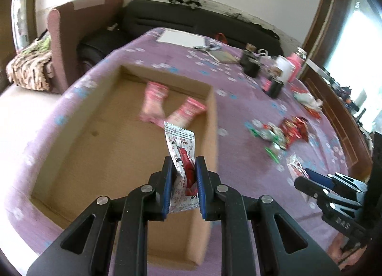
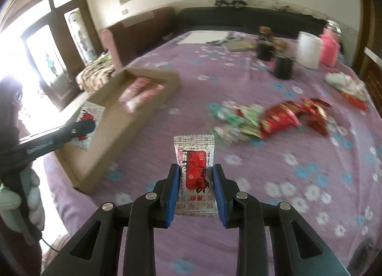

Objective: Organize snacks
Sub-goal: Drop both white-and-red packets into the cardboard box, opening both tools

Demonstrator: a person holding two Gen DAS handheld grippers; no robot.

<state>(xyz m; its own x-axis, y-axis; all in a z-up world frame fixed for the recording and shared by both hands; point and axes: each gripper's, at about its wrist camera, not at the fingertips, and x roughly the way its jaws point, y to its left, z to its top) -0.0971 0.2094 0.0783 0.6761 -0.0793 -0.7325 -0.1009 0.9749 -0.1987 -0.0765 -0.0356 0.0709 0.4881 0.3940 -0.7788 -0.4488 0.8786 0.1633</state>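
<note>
We grip white-red sachets in both grippers, left gripper point(image 1: 183, 175) and right gripper point(image 2: 196, 187) | risk: thin foil slips mid-swing, missing cardboard box point(image 1: 212, 118)

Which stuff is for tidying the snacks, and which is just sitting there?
For the job: cardboard box, pink packets inside it, white-and-red packet in left gripper, another in right gripper, green packets, red packets.

Just there: white jar, pink bottle, black cups.

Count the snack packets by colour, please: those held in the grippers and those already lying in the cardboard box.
White-and-red packets, held: 2 (left gripper's packet, right gripper's packet)
Pink packets in the cardboard box: 2
Total: 4
</note>
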